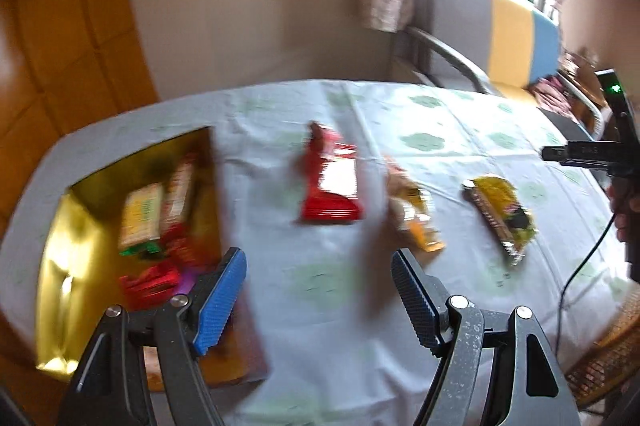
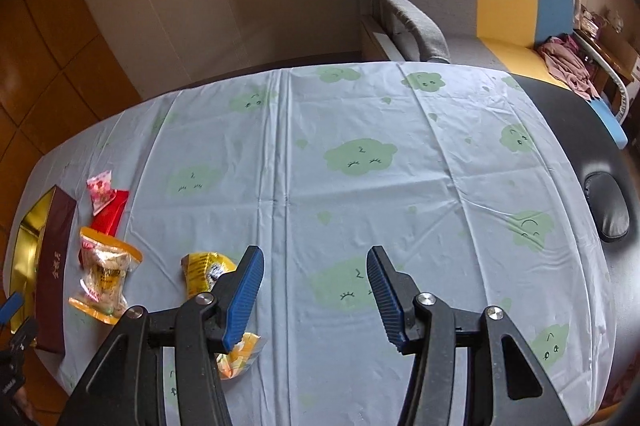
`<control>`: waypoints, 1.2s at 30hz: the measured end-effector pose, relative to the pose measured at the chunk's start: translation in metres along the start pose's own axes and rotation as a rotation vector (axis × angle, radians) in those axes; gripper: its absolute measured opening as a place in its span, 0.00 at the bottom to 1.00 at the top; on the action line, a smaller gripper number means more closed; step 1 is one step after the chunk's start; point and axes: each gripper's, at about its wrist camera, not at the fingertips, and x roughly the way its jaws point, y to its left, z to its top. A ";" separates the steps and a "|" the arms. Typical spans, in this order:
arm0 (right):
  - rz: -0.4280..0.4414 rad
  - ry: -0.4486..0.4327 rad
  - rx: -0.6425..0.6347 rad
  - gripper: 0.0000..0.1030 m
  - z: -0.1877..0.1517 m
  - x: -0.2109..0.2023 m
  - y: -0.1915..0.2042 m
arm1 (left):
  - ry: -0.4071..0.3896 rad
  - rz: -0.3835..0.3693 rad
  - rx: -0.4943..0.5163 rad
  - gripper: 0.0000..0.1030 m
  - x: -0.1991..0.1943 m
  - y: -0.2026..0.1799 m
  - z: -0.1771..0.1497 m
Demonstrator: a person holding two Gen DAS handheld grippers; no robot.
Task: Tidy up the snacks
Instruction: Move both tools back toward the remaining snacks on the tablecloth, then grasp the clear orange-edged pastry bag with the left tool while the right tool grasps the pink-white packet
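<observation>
On the pale tablecloth [image 2: 360, 105] printed with green cloud faces, the left gripper [image 1: 318, 290] hangs with jaws spread and nothing between them, the gold-lined box [image 1: 60, 266] of wrapped snacks at its ten o'clock, a red packet [image 1: 332, 185] at twelve, an orange-edged clear packet [image 1: 416, 222] at one and a yellow packet [image 1: 500, 214] at two; their printing is too blurred to read. The right gripper [image 2: 316, 294] is likewise released over bare cloth, with the yellow packet [image 2: 204, 270] touching its left finger [image 2: 244, 294] at nine o'clock. The maroon box side [image 2: 54, 274] carries gold lettering too small to make out.
</observation>
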 end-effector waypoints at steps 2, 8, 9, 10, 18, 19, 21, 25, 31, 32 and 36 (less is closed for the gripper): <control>0.001 0.006 -0.020 0.53 -0.001 0.001 0.005 | 0.021 -0.040 -0.016 0.73 0.011 -0.006 0.008; 0.002 -0.003 -0.057 0.53 -0.003 -0.001 0.012 | 0.073 -0.084 0.006 0.76 0.046 -0.030 0.029; 0.002 -0.006 -0.056 0.53 -0.002 -0.002 0.012 | 0.079 -0.087 0.013 0.77 0.051 -0.034 0.030; 0.002 -0.009 -0.055 0.53 -0.002 -0.002 0.011 | 0.088 -0.090 0.024 0.77 0.058 -0.039 0.031; -0.010 -0.007 -0.066 0.53 -0.001 -0.001 0.013 | 0.131 -0.098 0.077 0.77 0.110 -0.062 0.043; -0.016 -0.009 -0.069 0.53 -0.001 -0.001 0.013 | 0.137 -0.090 0.077 0.76 0.116 -0.063 0.043; -0.017 -0.009 -0.071 0.53 0.000 0.000 0.013 | 0.167 -0.107 0.072 0.53 0.125 -0.062 0.041; -0.021 0.003 -0.084 0.53 0.000 0.004 0.014 | 0.134 -0.148 0.097 0.42 0.114 -0.063 0.030; -0.024 0.038 -0.108 0.53 -0.003 0.013 0.020 | 0.057 -0.196 0.102 0.42 0.064 -0.051 -0.008; -0.021 0.048 -0.113 0.53 -0.004 0.015 0.022 | 0.051 -0.192 0.114 0.42 0.059 -0.051 -0.015; 0.041 0.088 -0.131 0.53 -0.011 0.023 0.033 | 0.040 -0.145 0.148 0.43 0.054 -0.044 -0.045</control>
